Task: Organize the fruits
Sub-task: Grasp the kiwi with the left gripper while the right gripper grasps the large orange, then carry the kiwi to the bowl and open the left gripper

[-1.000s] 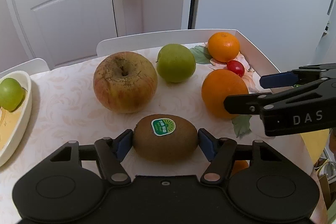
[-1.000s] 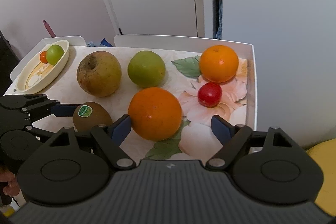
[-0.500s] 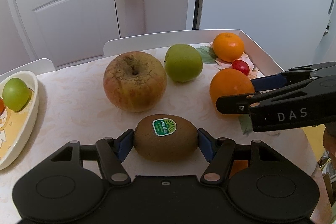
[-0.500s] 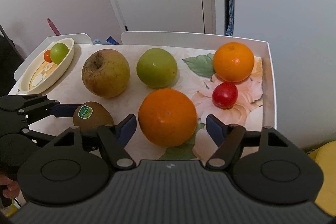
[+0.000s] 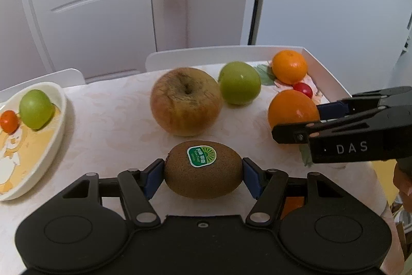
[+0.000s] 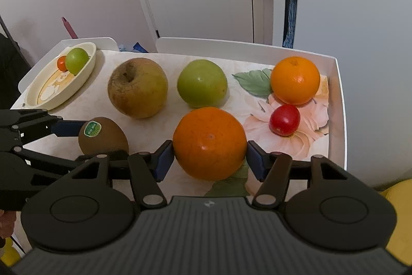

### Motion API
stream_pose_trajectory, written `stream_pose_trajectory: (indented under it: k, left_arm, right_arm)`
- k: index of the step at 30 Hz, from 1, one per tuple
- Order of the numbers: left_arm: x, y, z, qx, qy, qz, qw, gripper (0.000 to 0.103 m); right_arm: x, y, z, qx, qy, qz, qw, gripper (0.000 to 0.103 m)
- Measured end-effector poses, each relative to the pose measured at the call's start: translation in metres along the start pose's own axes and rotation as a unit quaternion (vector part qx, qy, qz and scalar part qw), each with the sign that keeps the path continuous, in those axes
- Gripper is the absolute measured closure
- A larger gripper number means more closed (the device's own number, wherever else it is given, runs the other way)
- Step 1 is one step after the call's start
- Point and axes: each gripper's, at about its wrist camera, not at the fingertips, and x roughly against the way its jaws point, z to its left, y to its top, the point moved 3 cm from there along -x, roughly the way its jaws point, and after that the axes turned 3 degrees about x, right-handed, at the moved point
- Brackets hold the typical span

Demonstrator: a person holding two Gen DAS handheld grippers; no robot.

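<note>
Two grasps in hand: left gripper (image 5: 203,173) pads clamp the kiwi (image 5: 203,169) on the table (image 5: 110,120); right gripper (image 6: 209,157) jaws, just closing, now touch the near orange (image 6: 209,142). Judged next: lift both toward the dish (image 6: 85,71). Big apple (image 6: 137,87) and green apple (image 6: 202,83) sit along the path.

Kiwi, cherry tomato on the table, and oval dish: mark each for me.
kiwi (image 5: 203,173): left wrist view, brown skin below its green sticker.
cherry tomato (image 6: 284,119): right wrist view, middle of its red skin.
oval dish (image 6: 86,68): right wrist view, cream outer wall near the green fruit.
</note>
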Motion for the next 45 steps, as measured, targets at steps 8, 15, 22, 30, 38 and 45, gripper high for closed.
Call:
stream_pose_trajectory:
  k: [8, 15, 22, 30, 38, 45]
  left_arm:
    - [0.036, 0.007, 0.017, 0.02, 0.014, -0.034, 0.9991, 0.034]
    - [0.074, 0.02, 0.045, 0.041, 0.026, -0.068, 0.9965, 0.034]
    - [0.106, 0.034, 0.084, 0.055, 0.04, -0.089, 0.9938, 0.035]
    - [0.125, 0.04, 0.143, 0.055, 0.057, -0.092, 0.9927, 0.035]
    - [0.119, 0.046, 0.203, 0.047, 0.06, -0.08, 0.9939, 0.035]
    - [0.094, 0.047, 0.247, 0.038, 0.052, -0.06, 0.9961, 0.035]
  right_arm:
    - [0.022, 0.017, 0.02, 0.0, -0.001, -0.017, 1.0, 0.027]
    - [0.042, 0.039, 0.049, 0.01, 0.001, -0.031, 0.999, 0.027]
    - [0.049, 0.066, 0.087, 0.017, 0.009, -0.042, 0.999, 0.027]
    - [0.034, 0.091, 0.139, 0.012, 0.019, -0.042, 0.999, 0.027]
    - [0.004, 0.111, 0.183, 0.004, 0.015, -0.032, 0.999, 0.027]
    - [-0.031, 0.121, 0.214, -0.006, 0.004, -0.015, 1.0, 0.027]
